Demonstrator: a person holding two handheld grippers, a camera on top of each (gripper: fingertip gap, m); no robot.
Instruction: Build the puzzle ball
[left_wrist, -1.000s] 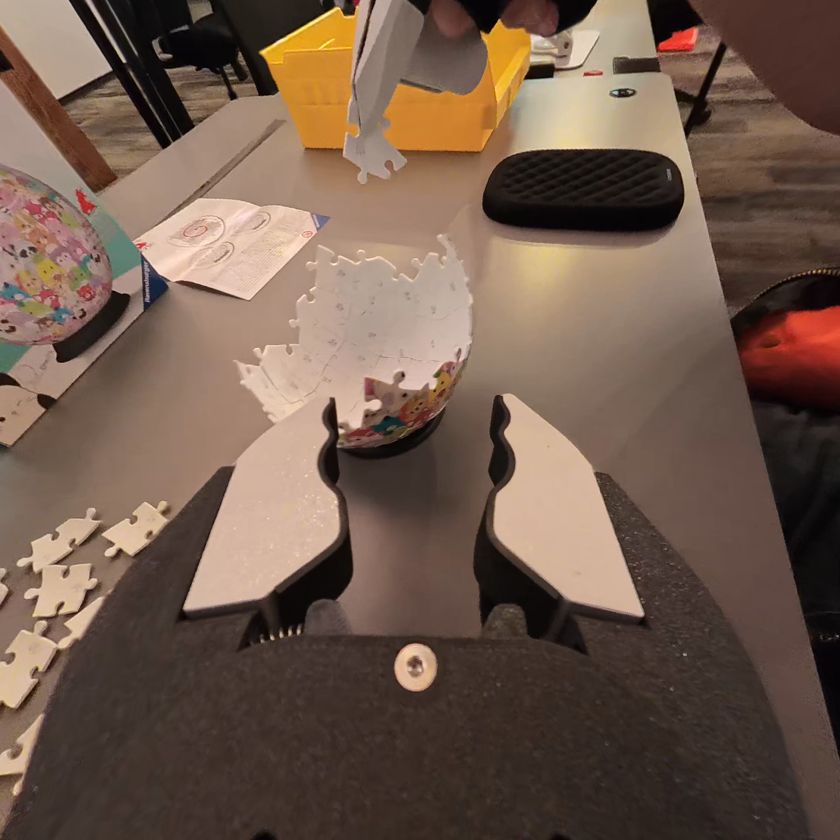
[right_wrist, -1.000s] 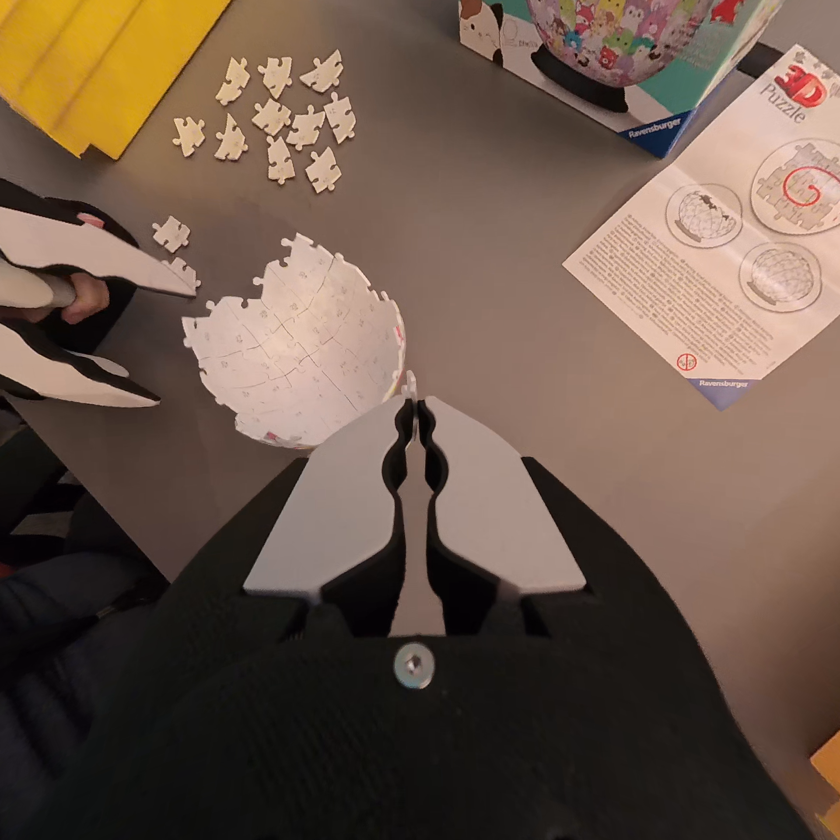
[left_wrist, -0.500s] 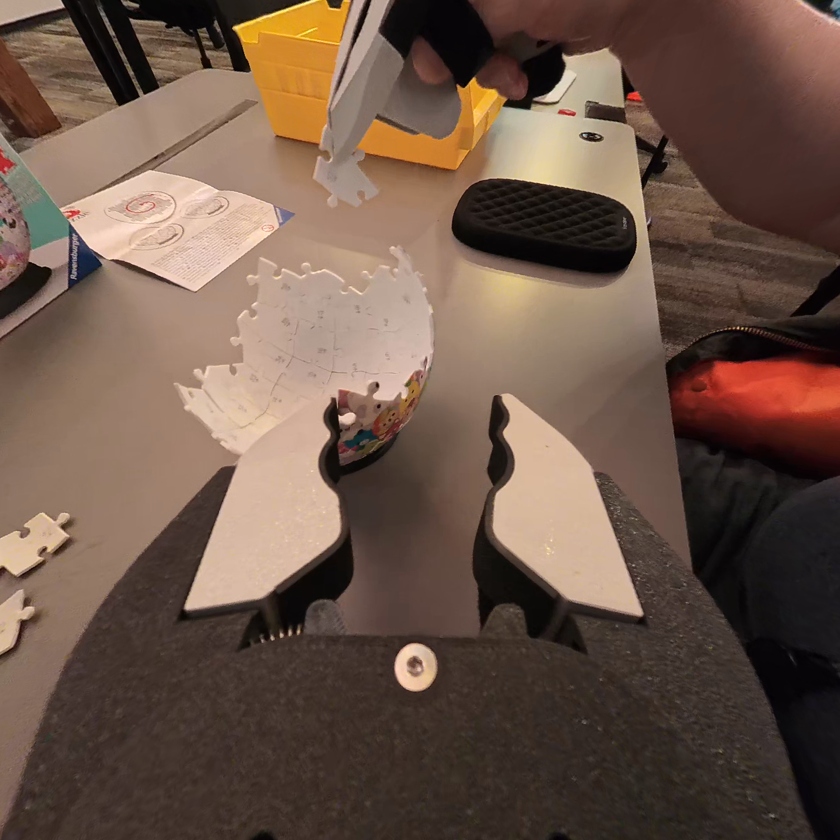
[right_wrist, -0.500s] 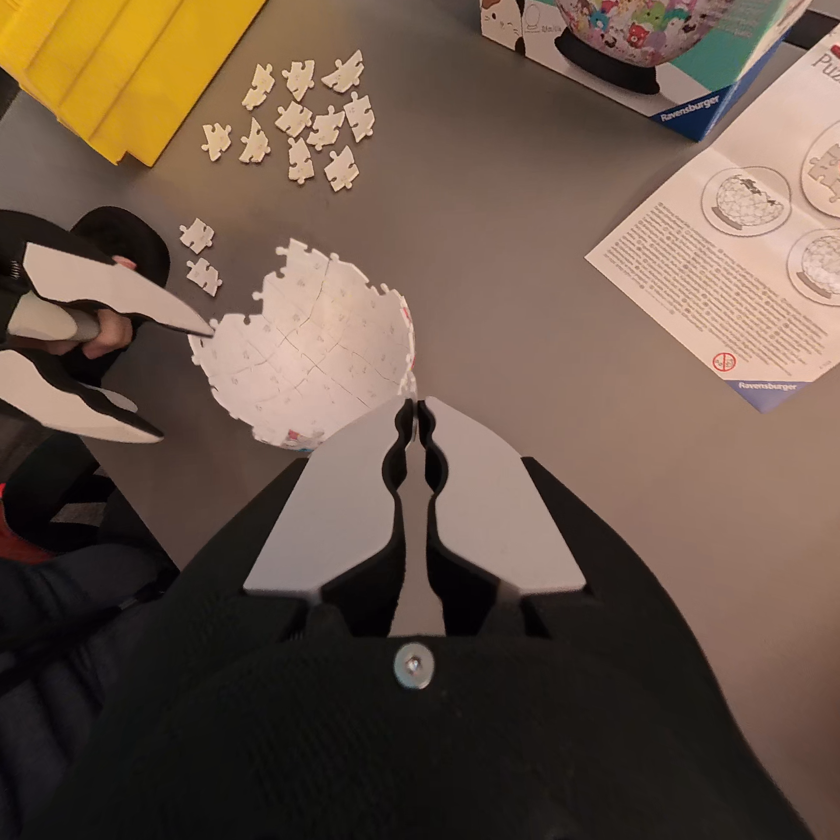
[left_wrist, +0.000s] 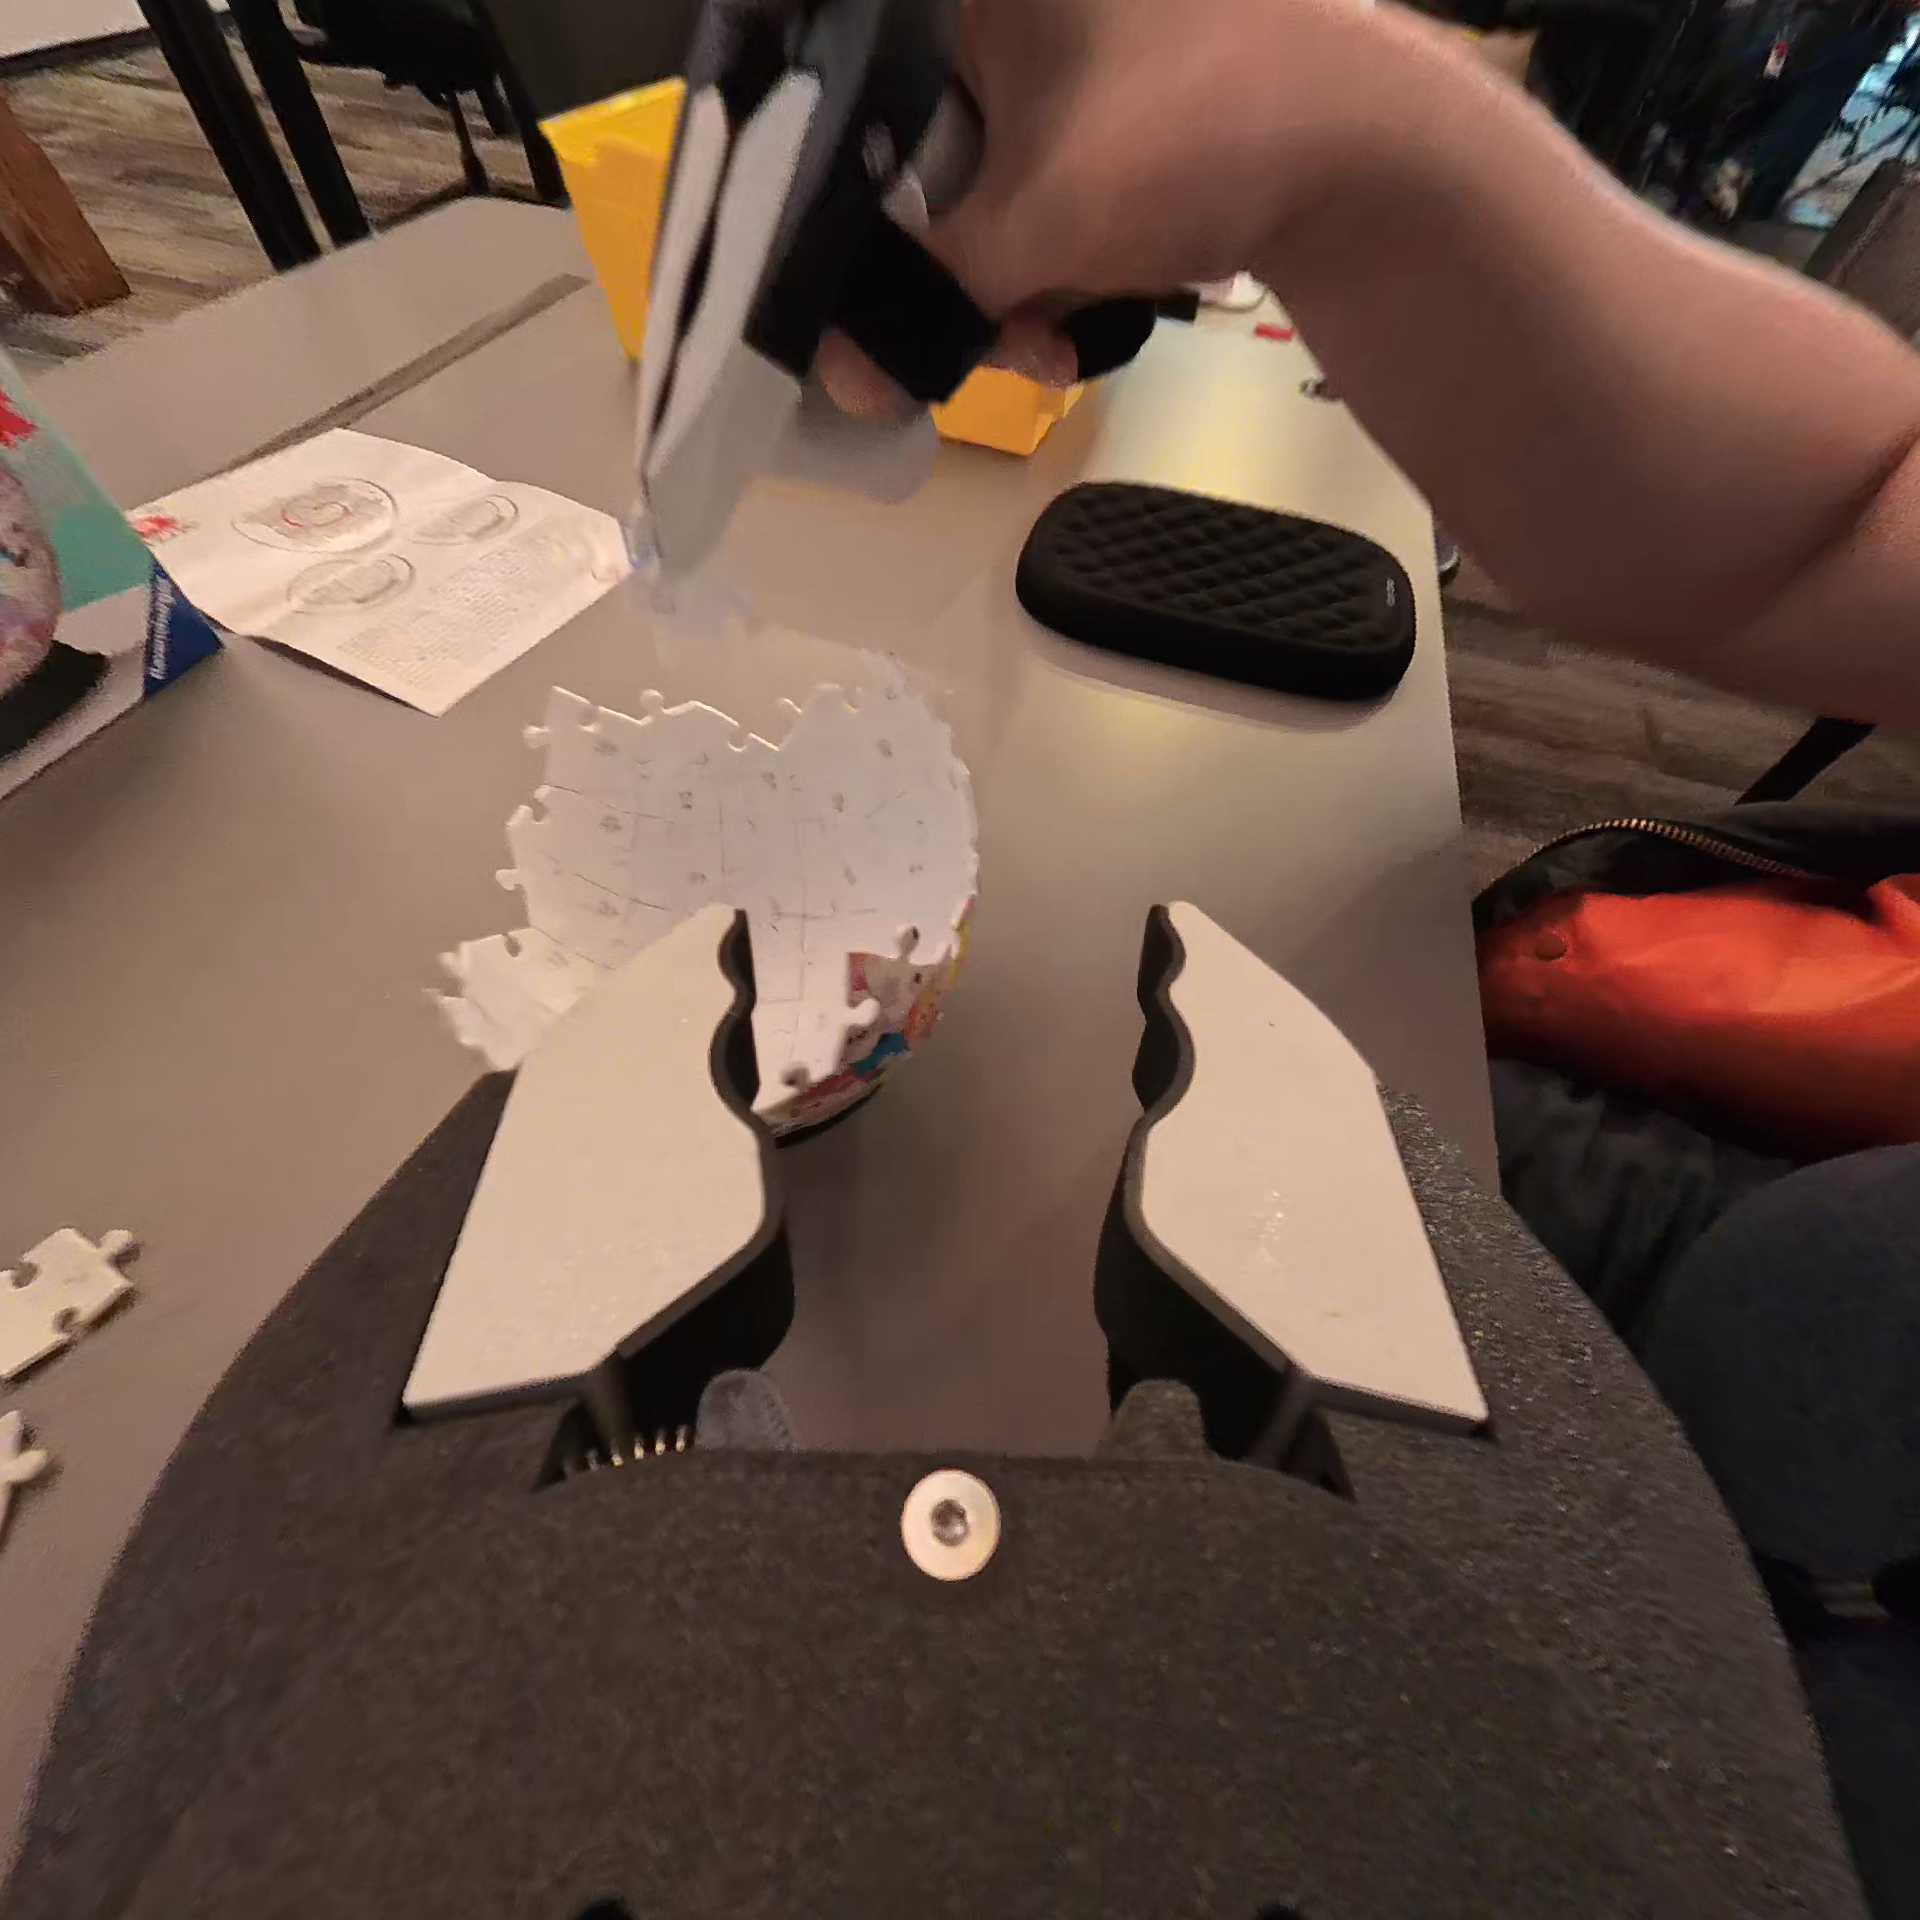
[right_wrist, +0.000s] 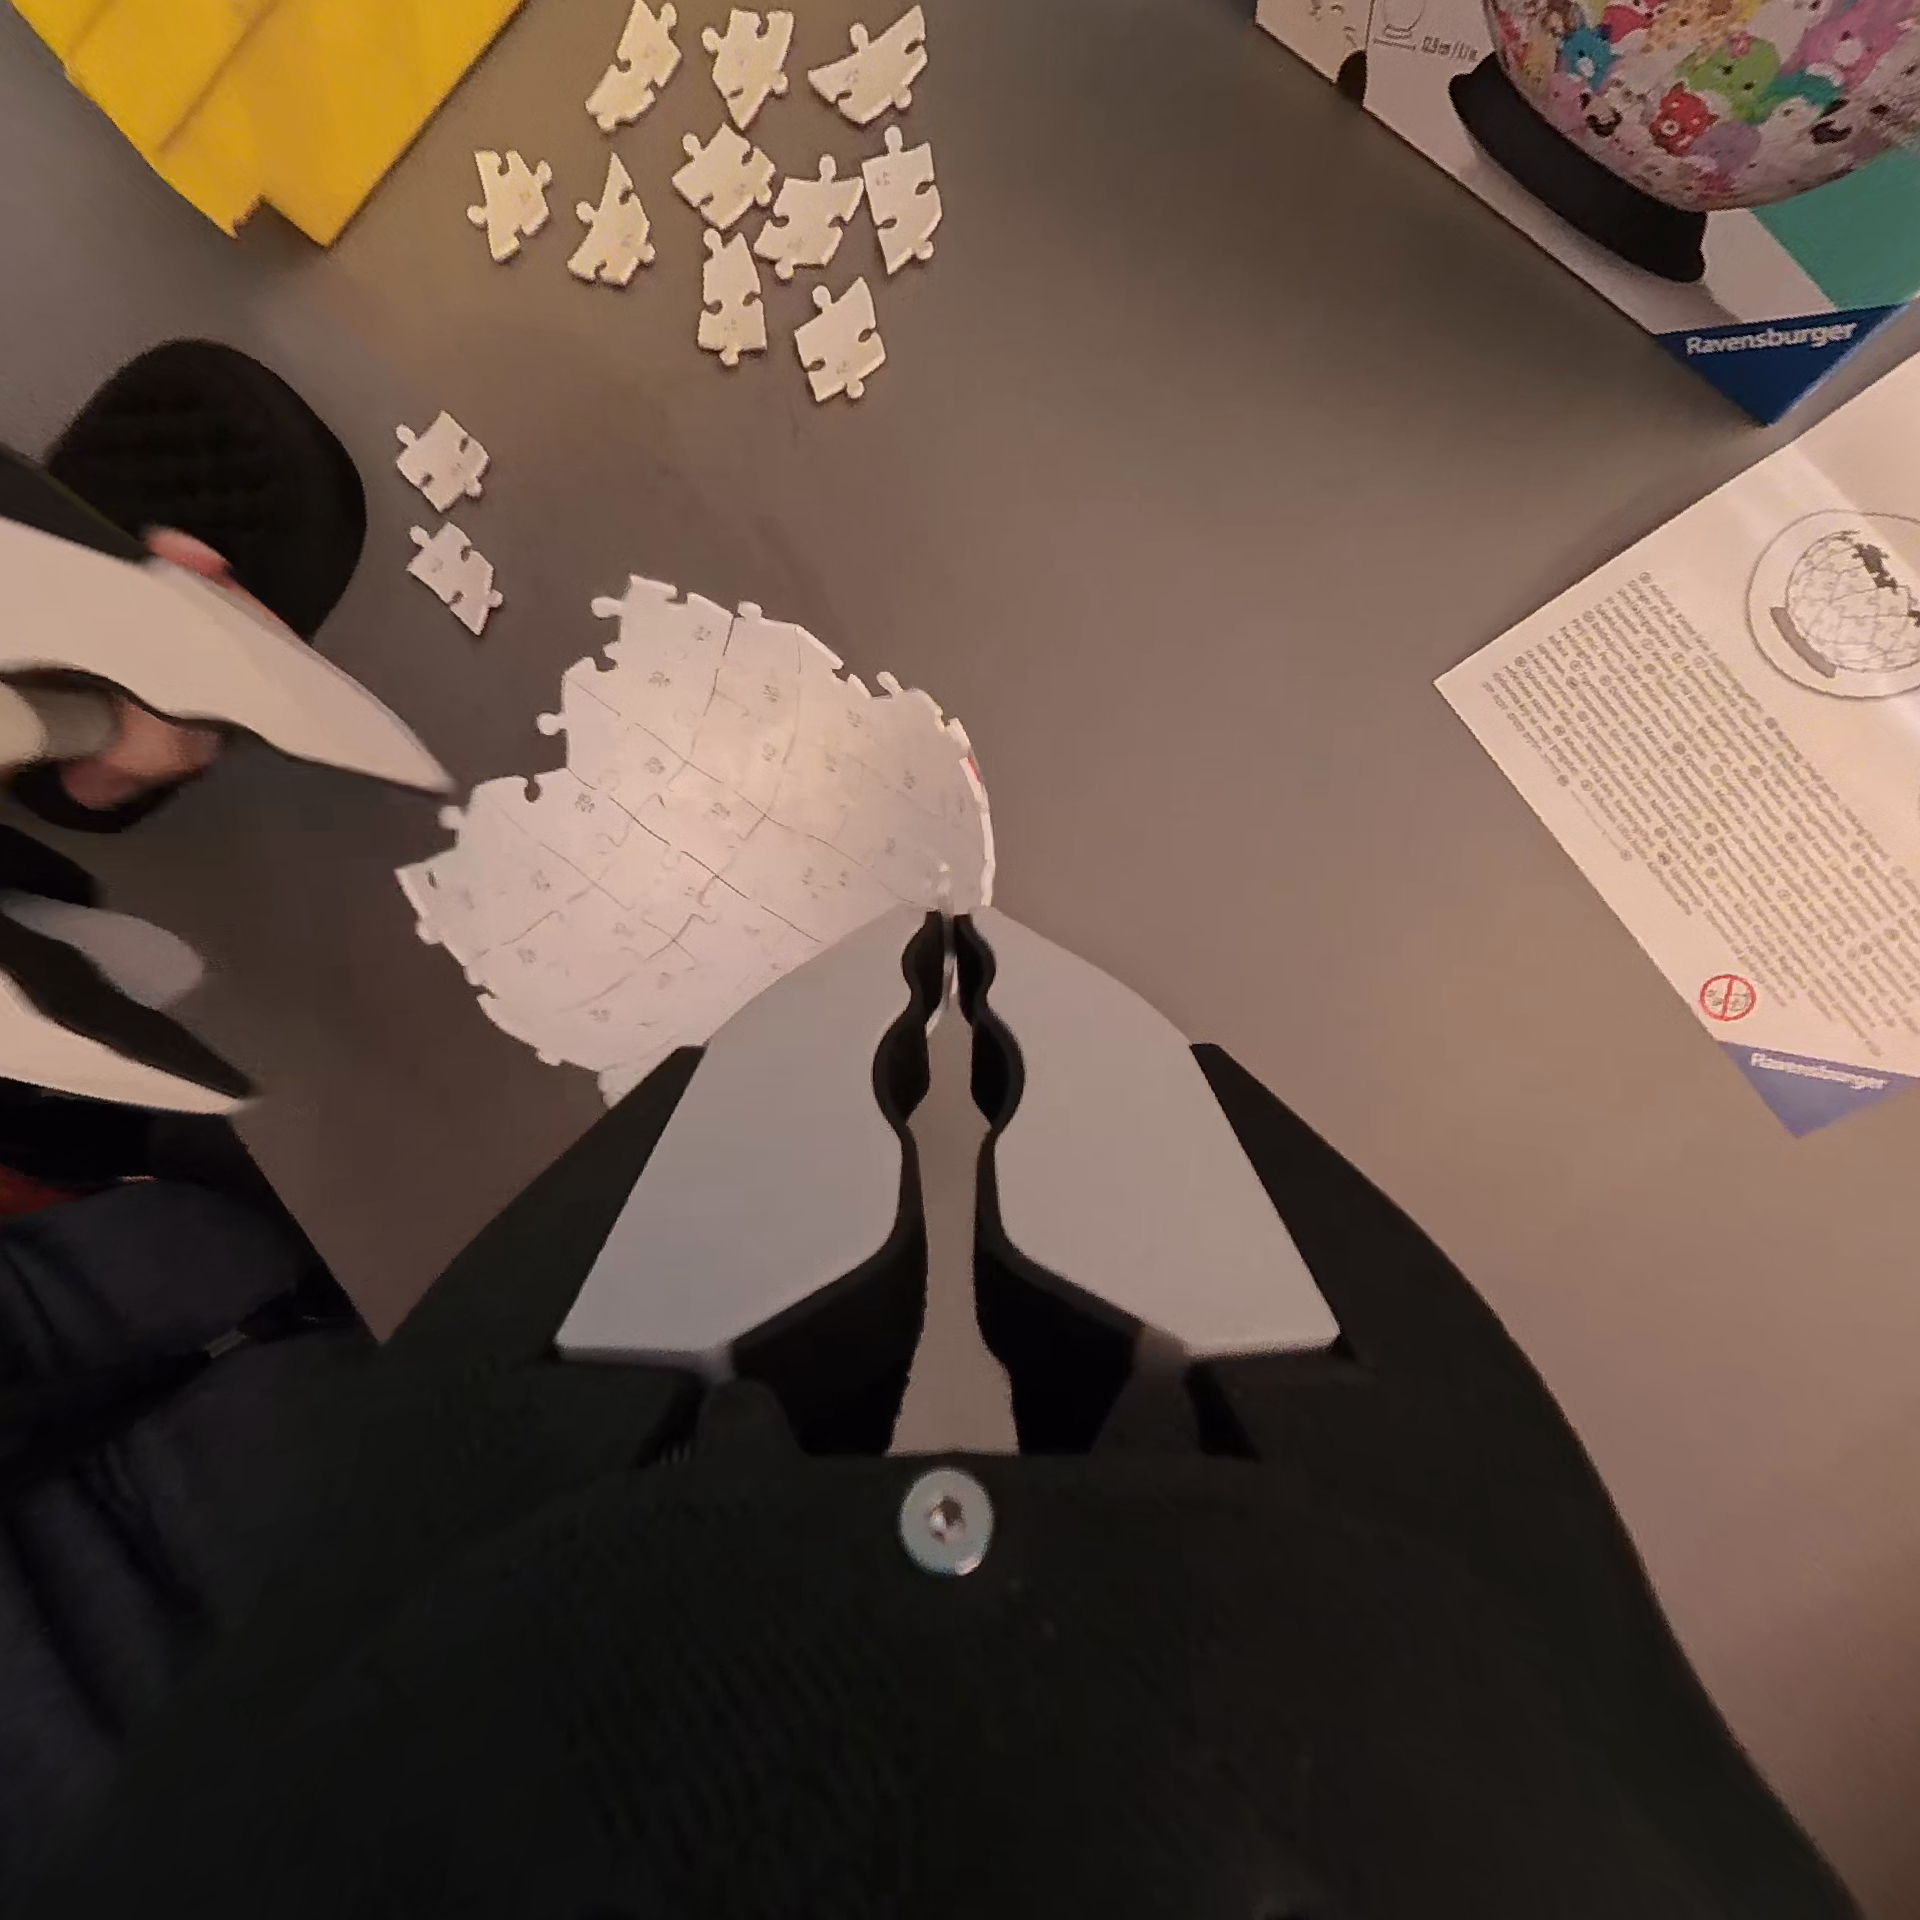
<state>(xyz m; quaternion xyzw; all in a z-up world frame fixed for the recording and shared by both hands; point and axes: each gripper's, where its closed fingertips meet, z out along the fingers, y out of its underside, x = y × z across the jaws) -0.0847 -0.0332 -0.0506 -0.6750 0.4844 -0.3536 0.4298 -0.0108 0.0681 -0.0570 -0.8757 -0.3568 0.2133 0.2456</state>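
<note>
Right wrist view looks down on a half-built puzzle ball (right_wrist: 717, 842), an open white shell on its dark stand on the grey desk (right_wrist: 1195, 644). The right gripper (right_wrist: 948, 925) has its fingers pressed narrow on a thin puzzle piece (right_wrist: 948, 982), poised at the shell's near rim. The left gripper (left_wrist: 940, 925) waits beside the shell with fingers spread wide and empty, one tip close to the jagged edge. Loose pieces (right_wrist: 748, 197) lie well apart, near a yellow bin (right_wrist: 260, 94); the box (right_wrist: 1714, 208) and instruction sheet (right_wrist: 1714, 810) sit to the side. The step in hand appears to be seating one piece; next, its tabs must line up with the rim before pressing.
</note>
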